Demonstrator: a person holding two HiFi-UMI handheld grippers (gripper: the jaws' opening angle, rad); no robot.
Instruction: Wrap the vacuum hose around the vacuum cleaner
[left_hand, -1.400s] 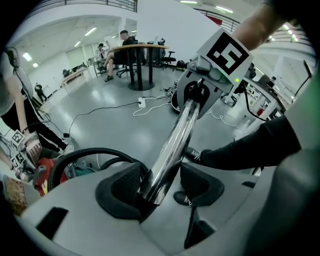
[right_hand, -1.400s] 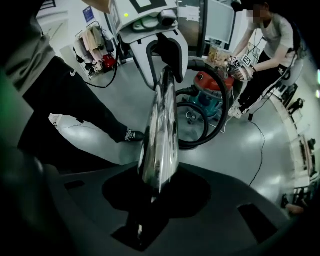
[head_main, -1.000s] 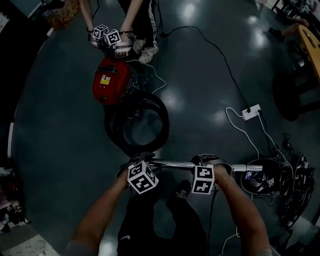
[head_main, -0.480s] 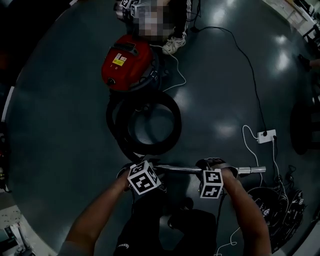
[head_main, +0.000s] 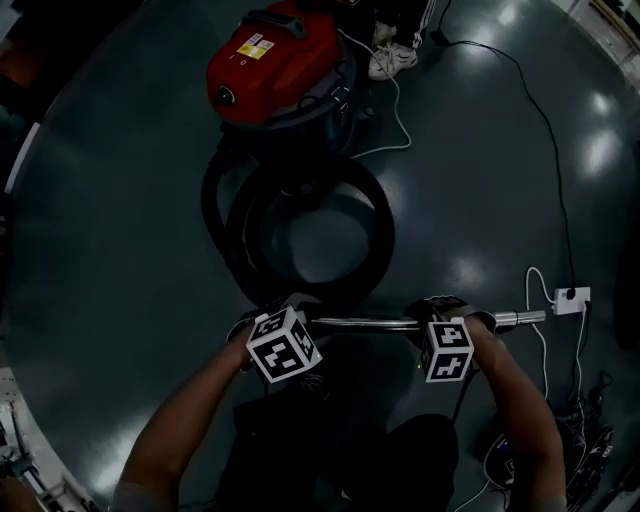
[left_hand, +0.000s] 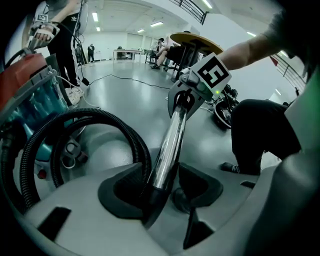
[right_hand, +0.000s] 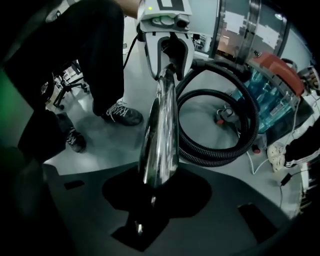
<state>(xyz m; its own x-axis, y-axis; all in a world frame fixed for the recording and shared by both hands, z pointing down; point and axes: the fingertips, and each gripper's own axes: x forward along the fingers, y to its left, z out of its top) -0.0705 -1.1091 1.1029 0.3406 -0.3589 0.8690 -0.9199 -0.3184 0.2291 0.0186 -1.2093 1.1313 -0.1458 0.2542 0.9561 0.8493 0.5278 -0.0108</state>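
The red vacuum cleaner (head_main: 270, 60) stands at the top of the head view, with its black hose (head_main: 300, 230) coiled in loops on the floor just in front of it. A chrome wand tube (head_main: 370, 323) runs level between my two grippers. My left gripper (head_main: 298, 322) holds the tube's hose end; its jaws have just been closing with the tube (left_hand: 170, 145) between them. My right gripper (head_main: 440, 318) is shut on the tube near its other end. In the left gripper view the gripper (left_hand: 160, 187) faces the hose (left_hand: 100, 117) and vacuum (left_hand: 25, 85). From the right gripper (right_hand: 155, 190) the tube (right_hand: 162, 130) runs toward the hose (right_hand: 220, 155).
Another person's shoes (head_main: 395, 55) stand behind the vacuum, and a white cable (head_main: 385, 110) trails beside it. A power strip (head_main: 570, 297) and cords lie on the floor at right. My legs (right_hand: 100, 60) are close under the tube. A round table (left_hand: 192, 40) stands farther off.
Both grippers have sunk toward the floor with the tube between them. The vacuum and hose now look larger and sit higher in the head view, and the other person has slid mostly out at the top.
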